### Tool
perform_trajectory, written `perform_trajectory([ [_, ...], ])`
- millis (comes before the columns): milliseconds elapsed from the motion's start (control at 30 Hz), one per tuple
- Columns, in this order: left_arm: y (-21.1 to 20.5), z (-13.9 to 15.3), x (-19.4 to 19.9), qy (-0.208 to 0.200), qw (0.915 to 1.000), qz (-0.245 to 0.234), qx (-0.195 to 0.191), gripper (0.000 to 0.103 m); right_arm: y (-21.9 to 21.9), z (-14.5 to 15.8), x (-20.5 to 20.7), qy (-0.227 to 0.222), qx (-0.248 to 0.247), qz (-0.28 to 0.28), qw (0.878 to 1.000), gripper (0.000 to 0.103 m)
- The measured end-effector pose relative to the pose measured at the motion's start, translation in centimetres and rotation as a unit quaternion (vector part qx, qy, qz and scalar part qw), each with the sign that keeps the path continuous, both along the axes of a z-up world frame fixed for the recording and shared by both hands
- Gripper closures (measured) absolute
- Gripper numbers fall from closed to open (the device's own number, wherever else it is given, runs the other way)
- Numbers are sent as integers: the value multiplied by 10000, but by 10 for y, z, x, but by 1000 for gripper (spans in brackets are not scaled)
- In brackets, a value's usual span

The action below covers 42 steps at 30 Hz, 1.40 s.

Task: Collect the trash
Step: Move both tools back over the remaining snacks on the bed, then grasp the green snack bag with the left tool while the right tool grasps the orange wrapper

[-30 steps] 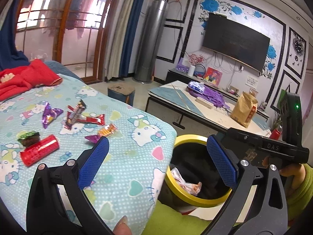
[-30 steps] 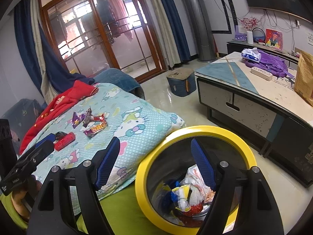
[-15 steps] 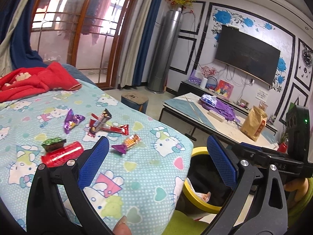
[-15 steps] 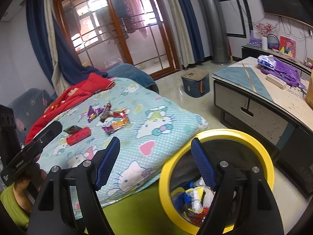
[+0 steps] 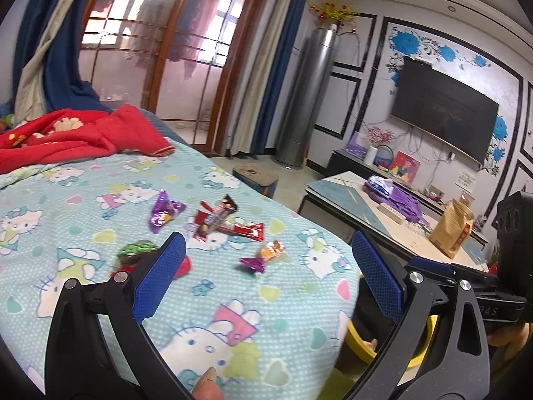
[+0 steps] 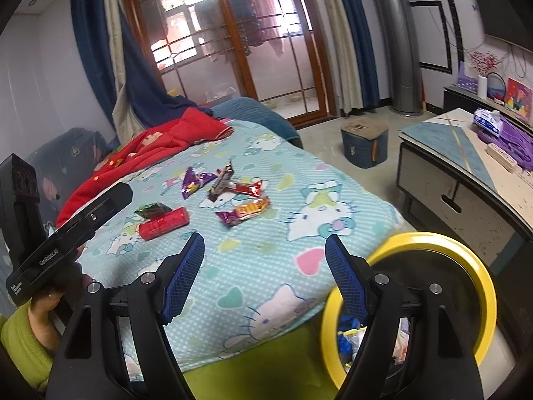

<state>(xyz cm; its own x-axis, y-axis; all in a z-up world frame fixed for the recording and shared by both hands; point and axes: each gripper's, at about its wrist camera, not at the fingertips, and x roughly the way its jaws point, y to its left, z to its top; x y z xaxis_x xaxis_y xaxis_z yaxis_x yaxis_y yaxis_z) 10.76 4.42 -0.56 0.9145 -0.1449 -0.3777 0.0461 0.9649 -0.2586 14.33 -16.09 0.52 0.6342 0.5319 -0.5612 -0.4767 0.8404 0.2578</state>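
Wrappers lie loose on the Hello Kitty blanket [image 6: 299, 233] covering the bed: purple wrapper [image 6: 193, 181], dark bar wrapper [image 6: 220, 181] across a red wrapper [image 6: 248, 189], orange candy wrapper [image 6: 248, 211], green wrapper [image 6: 153, 210] touching a red tube [image 6: 163, 225]. Your left tongs [image 5: 266, 276] and right tongs [image 6: 265, 278] both hover over the blanket, pads apart, nothing between them. Yellow-rimmed trash bin [image 6: 479, 266] sits just beside the bed edge with scraps inside, red quilt [image 6: 150, 146] bunched at the far end.
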Motion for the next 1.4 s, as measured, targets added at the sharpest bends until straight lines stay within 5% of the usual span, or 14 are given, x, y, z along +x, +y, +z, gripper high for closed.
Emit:
perform_trajectory([
  [533, 62, -17, 13, 348, 9969, 702, -23, 11, 46, -18, 52, 226, -18, 29, 9997, 30],
  [1100, 81, -43, 40, 858, 9927, 849, -4, 11, 79, -56, 107, 516, -306, -123, 9981, 31],
  [1400, 87, -51, 49, 993, 9906, 936, -98, 15, 92, -82, 138, 920, -290, -148, 9952, 52],
])
